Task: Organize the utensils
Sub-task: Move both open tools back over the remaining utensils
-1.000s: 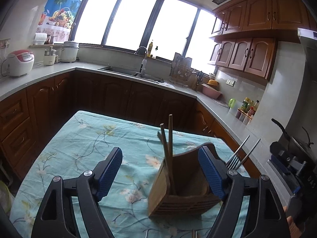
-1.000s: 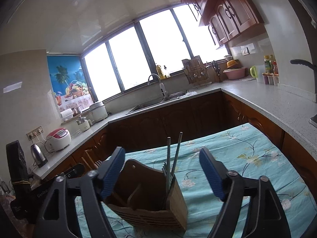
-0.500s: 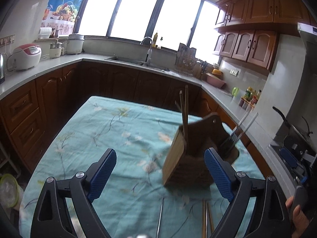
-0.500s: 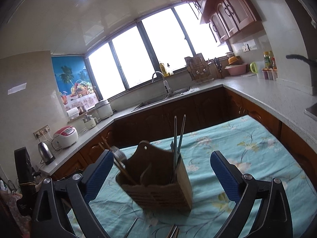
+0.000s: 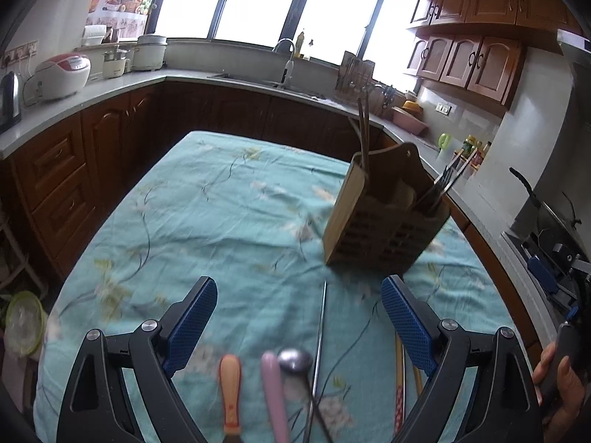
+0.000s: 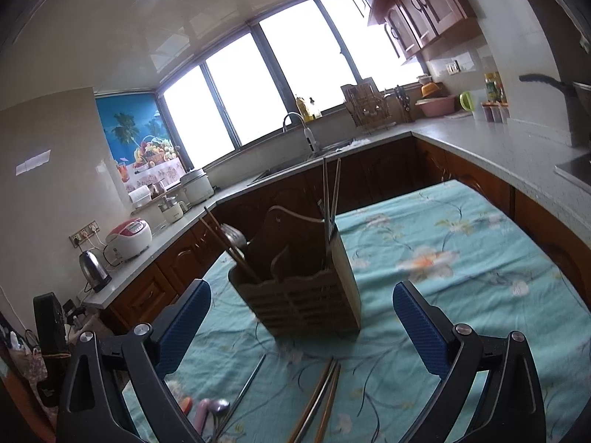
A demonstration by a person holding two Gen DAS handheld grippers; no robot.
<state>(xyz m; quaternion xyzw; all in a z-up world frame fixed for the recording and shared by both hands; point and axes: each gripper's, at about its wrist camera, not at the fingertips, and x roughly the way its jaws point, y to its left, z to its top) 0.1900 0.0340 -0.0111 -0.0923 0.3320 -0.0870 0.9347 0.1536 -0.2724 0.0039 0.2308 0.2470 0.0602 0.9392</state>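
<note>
Utensils (image 5: 280, 391) loose on cloth between wide, empty left gripper (image 5: 298, 317) jaws, wooden holder (image 6: 299, 288) beyond wide right gripper (image 6: 302, 326)

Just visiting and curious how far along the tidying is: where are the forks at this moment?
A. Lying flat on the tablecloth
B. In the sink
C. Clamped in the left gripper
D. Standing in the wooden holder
D: the forks stand tines-up in one end compartment of the wooden holder, while a spoon and other loose pieces lie on the tablecloth in front of it.
</note>
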